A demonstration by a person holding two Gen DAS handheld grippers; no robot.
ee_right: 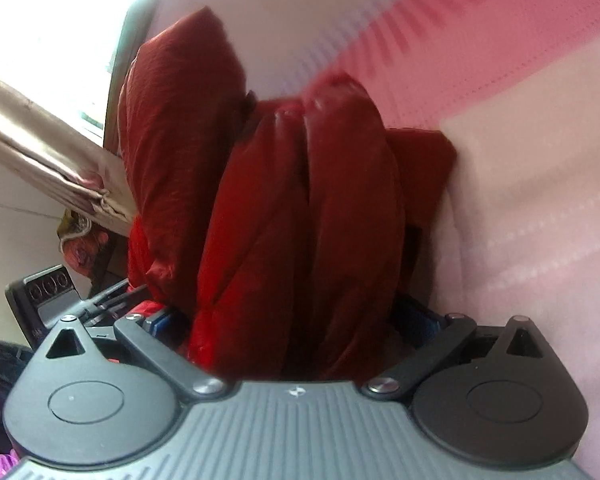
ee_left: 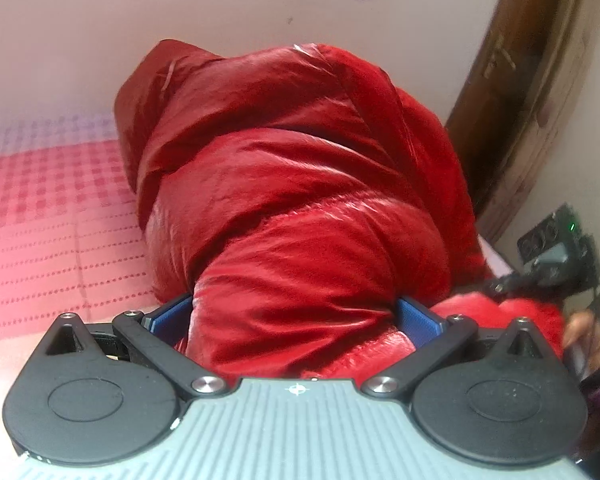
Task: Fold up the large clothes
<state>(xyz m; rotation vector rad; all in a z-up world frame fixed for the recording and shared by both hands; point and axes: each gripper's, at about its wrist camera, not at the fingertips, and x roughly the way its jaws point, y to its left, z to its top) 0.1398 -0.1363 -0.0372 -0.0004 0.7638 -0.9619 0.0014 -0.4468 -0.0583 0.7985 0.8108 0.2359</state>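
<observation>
- Left wrist view: the left gripper (ee_left: 294,316) clamps a thick bunch of the red jacket (ee_left: 284,184), which rises straight ahead above the bed (ee_left: 56,216).
- Right wrist view: the right gripper (ee_right: 296,320) grips bunched jacket (ee_right: 284,208) folds ahead. Puffy, soft and probably slippery; hold seams or hem.

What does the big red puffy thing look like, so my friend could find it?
Look at the pink checked bedspread on the bed. Rising from it, bunched between both tools, is a shiny red puffer jacket. Nothing else nearby is that glossy, quilted and deep red.
</observation>
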